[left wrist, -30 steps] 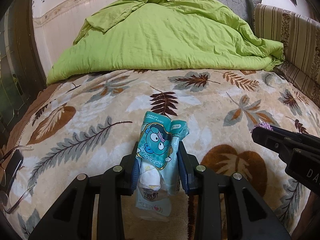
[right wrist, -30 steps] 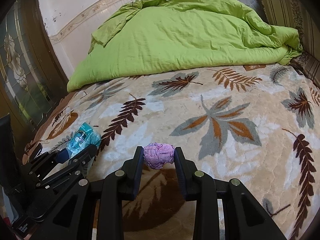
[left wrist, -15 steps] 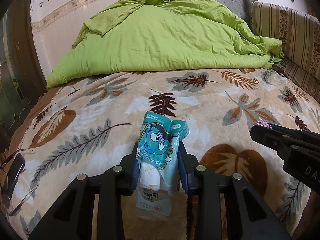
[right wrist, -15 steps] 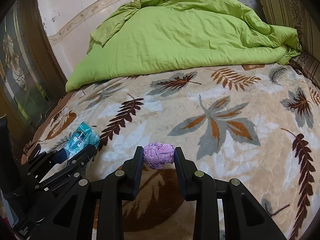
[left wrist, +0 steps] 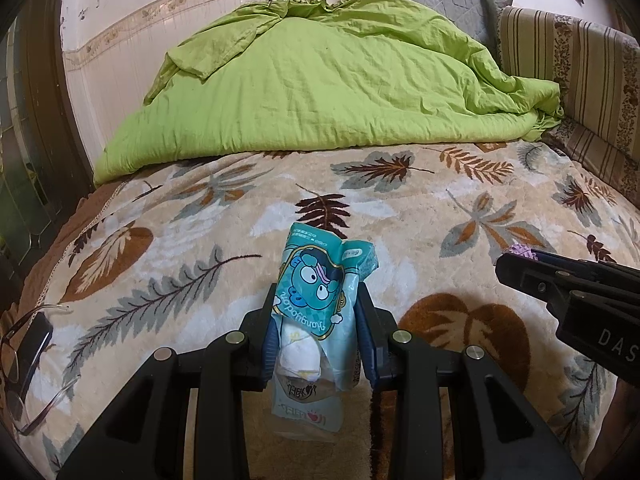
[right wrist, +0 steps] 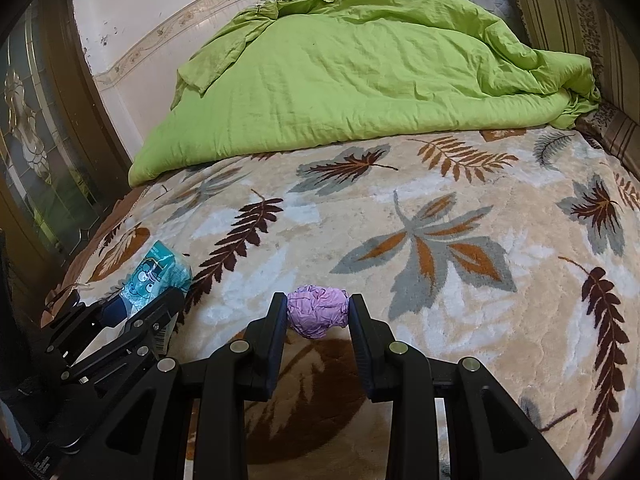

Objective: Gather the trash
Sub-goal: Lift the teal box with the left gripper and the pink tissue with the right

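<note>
Both pieces are being carried: my left hand-held gripper (left wrist: 318, 344) is pinching the teal wrapper (left wrist: 320, 300), my right hand-held gripper (right wrist: 318, 316) the purple wad (right wrist: 318, 310). Next I am needing a bin; none is showing ahead.

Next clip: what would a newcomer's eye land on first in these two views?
Probably the bright green duvet heaped across the far end of the bed, above the leaf-patterned blanket. Next, the trash in each claw: the left claw pinches a teal cartoon wrapper, and the right claw grips a crumpled purple wad.
</note>
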{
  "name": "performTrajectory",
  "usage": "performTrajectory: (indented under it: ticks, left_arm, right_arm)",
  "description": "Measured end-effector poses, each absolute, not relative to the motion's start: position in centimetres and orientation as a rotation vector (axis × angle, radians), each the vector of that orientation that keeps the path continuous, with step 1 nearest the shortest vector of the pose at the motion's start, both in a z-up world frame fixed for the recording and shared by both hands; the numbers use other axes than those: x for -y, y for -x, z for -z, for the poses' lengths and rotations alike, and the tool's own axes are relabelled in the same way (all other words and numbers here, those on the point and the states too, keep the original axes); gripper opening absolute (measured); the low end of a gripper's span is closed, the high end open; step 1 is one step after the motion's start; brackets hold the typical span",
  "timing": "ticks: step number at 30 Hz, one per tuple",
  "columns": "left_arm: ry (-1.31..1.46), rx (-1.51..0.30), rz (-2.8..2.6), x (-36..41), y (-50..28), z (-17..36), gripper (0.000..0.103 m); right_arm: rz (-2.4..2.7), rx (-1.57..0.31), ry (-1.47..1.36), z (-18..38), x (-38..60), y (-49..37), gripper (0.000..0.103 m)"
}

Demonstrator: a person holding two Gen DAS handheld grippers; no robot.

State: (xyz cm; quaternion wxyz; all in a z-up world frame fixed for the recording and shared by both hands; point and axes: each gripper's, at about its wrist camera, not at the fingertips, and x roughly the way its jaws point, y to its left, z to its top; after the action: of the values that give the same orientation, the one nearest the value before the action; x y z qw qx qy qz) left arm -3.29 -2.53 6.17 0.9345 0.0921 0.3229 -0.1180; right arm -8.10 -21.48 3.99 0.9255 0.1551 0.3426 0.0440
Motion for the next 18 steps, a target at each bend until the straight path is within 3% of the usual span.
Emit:
performTrajectory:
  ticks: [18]
  left_arm:
    - [-0.136,-0.668,0.287,2.63,3.40,-6.54,0.033]
  right_arm:
    - [-0.077,-0.682,-0.346,-4.61,22.18,8.60,0.033]
